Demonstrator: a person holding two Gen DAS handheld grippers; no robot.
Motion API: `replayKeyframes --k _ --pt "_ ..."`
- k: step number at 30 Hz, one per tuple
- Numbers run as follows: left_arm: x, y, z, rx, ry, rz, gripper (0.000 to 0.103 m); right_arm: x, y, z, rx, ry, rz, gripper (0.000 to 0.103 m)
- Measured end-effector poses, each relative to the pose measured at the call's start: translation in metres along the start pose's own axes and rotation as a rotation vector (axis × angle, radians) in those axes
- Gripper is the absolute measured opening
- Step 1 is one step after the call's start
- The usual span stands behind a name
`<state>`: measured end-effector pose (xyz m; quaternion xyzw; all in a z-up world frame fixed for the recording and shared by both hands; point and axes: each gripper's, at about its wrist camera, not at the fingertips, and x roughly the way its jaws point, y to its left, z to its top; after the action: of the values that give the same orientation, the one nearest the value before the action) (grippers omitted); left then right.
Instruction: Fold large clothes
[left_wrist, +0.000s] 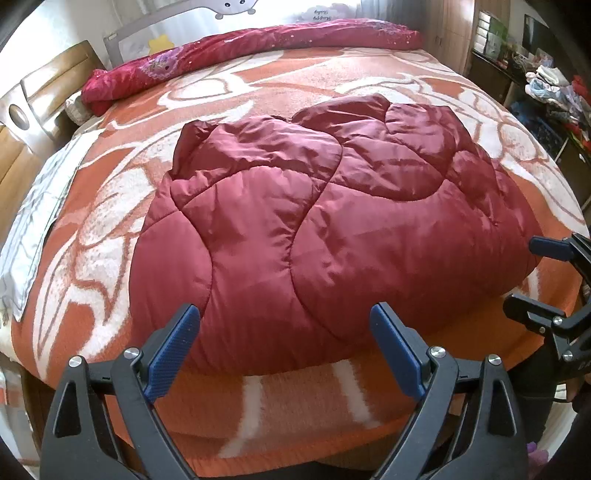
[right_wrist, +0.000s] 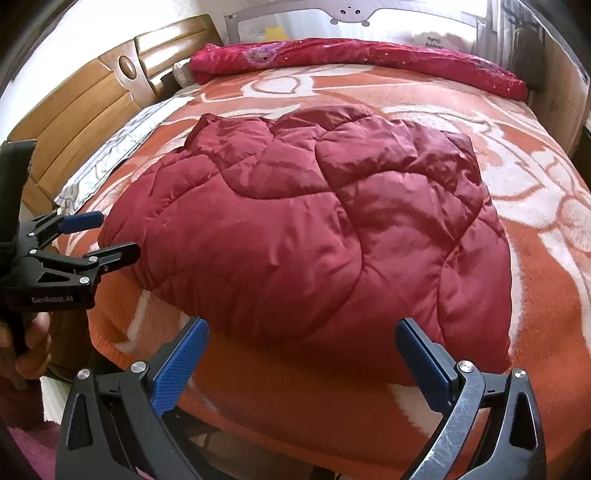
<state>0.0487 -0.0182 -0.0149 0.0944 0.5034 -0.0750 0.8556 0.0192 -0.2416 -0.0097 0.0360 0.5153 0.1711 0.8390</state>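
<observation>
A dark red quilted puffer coat (left_wrist: 314, 221) lies folded in a bulky bundle on the bed, also in the right wrist view (right_wrist: 314, 229). My left gripper (left_wrist: 284, 317) is open and empty, its blue pads just short of the coat's near edge. It shows at the left of the right wrist view (right_wrist: 118, 236). My right gripper (right_wrist: 303, 332) is open and empty at the coat's near edge. It shows at the right of the left wrist view (left_wrist: 521, 275).
The bed has an orange and white blanket (left_wrist: 295, 398). A rolled red patterned quilt (left_wrist: 240, 55) lies along the far side. A wooden headboard (right_wrist: 81, 103) and a grey pillow (left_wrist: 37, 229) are at the left. Cluttered shelves (left_wrist: 546, 88) stand at the right.
</observation>
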Motion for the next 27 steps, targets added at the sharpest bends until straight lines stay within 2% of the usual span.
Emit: replayKeyframes --k 27 --pt "0.002 0.002 0.020 -0.023 0.003 -0.019 0.094 -0.002 -0.006 0.032 -0.015 -0.018 -0.005 0.102"
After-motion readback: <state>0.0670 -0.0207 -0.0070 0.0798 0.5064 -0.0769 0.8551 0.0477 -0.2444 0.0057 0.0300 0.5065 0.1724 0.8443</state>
